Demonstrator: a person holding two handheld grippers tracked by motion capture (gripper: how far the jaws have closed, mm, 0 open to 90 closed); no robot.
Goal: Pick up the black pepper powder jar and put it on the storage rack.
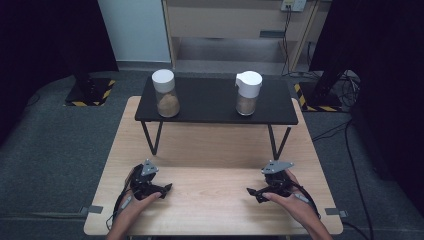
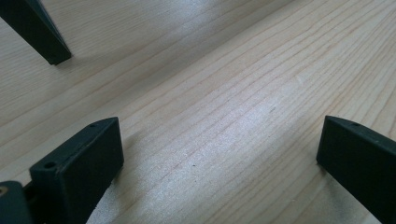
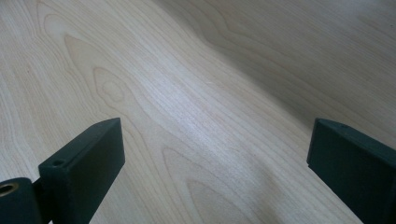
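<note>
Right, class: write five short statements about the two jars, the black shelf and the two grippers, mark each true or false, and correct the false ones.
1. Two clear white-lidded jars, the left jar and the right jar, stand on the black raised shelf. True.
2. The left gripper holds a jar. False: its jaws stand open over the pale wooden table.
3. The right gripper is open. True.
4. The jars touch each other. False: they stand apart, near opposite ends.
5. Both jars are empty. False: each holds brownish contents.
</note>
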